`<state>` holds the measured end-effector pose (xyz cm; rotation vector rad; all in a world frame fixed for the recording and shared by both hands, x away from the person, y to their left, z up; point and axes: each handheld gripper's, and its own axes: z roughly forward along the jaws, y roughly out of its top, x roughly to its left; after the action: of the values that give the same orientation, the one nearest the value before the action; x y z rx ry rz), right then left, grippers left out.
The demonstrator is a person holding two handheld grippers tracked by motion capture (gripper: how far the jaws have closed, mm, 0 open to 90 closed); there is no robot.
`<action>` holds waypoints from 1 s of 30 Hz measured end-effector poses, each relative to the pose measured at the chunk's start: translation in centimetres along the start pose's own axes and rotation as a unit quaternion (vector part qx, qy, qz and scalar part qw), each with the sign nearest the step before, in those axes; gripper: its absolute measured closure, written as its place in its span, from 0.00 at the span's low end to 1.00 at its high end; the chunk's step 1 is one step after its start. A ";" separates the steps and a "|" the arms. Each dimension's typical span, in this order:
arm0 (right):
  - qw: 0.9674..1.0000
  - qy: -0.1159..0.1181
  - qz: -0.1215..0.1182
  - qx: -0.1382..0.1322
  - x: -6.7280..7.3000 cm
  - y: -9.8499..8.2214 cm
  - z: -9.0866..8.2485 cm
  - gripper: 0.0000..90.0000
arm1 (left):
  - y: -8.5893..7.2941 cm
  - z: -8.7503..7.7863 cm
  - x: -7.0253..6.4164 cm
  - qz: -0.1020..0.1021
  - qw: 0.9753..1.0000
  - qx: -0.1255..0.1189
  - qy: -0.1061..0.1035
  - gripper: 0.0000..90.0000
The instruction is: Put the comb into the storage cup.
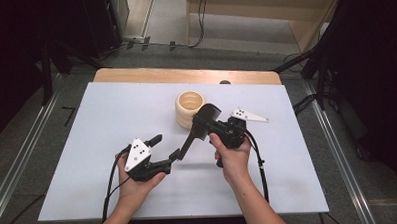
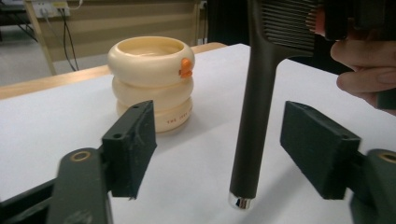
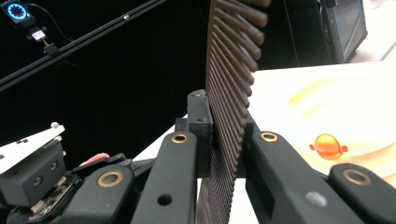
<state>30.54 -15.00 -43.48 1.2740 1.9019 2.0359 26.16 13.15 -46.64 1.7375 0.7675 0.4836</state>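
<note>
The right gripper (image 1: 205, 123) has its fingers clamped on the ribbed head of a dark brush (image 1: 197, 129), holding it tilted above the white bench (image 1: 111, 110) beside a cream ringed pot (image 1: 189, 108). The left gripper (image 1: 166, 147) has its fingers spread wide and empty, either side of the brush handle's lower end

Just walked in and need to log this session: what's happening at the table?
A person works at a white table with a hand-held gripper in each hand. The right hand-held gripper is shut on the toothed head of a dark comb, holding it off the table with the handle pointing down. The left hand-held gripper is open, its jaws on either side of the comb's handle. A cream ringed pot stands just behind.
</note>
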 end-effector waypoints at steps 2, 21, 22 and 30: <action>1.000 -0.002 -0.004 0.000 0.1 0.0 0.0 0.92 | -0.3 -0.4 0.6 -0.010 1.000 0.000 0.002 0.24; 0.999 -0.011 -0.042 -0.004 0.5 0.8 -0.1 0.92 | -2.1 -4.9 4.0 -0.017 1.000 -0.010 -0.005 0.00; 0.999 -0.012 -0.042 -0.004 0.5 0.8 0.0 0.92 | -2.2 -5.1 4.2 -0.018 1.000 -0.010 -0.004 0.00; 0.999 -0.015 -0.050 -0.005 0.7 1.2 0.0 0.92 | -2.7 -6.5 5.1 -0.020 1.000 -0.010 0.011 0.00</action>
<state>30.70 -14.90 -42.09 1.1759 1.8995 1.9635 24.77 21.73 -47.63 1.6966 0.8089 0.4815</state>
